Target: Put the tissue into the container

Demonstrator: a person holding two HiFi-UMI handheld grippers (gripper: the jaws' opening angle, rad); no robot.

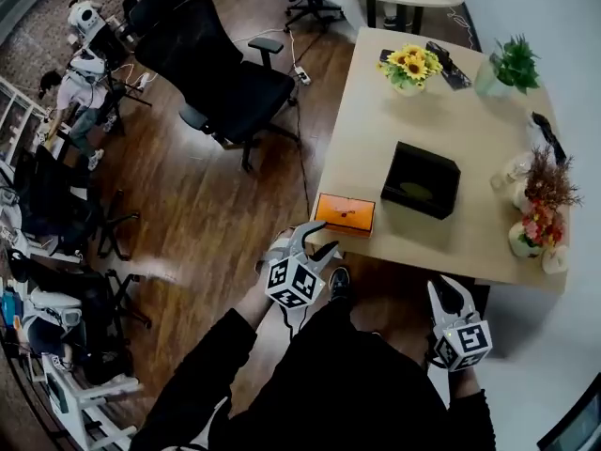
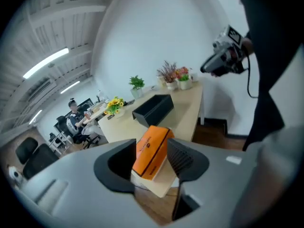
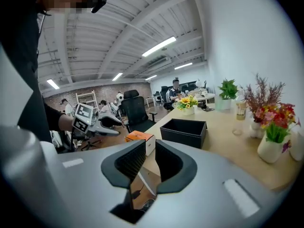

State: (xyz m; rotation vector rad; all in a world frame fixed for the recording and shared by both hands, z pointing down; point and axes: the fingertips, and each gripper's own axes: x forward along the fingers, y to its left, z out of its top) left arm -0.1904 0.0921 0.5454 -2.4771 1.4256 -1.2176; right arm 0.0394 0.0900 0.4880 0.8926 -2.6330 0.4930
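Tissue box (image 1: pixel 345 214) – the orange one – is sitting flat at the near edge of the light wood table (image 1: pixel 376 130), right by the corner. It hasn't been picked up. The black container (image 1: pixel 421 179) is just beside it, further in on the tabletop, open side up, and the two aren't touching.

Left gripper (image 1: pixel 315 240) is held off the table, out over the wooden floor (image 1: pixel 216 214), with its tips pointing at the box and close to it but not on it. In the left gripper view its jaws are pulled in with only a narrow gap, and the orange box shows through that gap in the background – nothing is actually clamped.

Right gripper (image 1: pixel 451 289) hangs lower, near the person's body and well apart from the box. Its pads are nearly together and there's nothing between them either.

Other stuff on the table: a pot of sunflowers (image 1: pixel 409 67) and a green plant (image 1: pixel 512 64) at the far end, plus a few flower vases (image 1: pixel 537 224) along the right edge. A black office chair (image 1: pixel 230 73) is parked on the floor left of the table.
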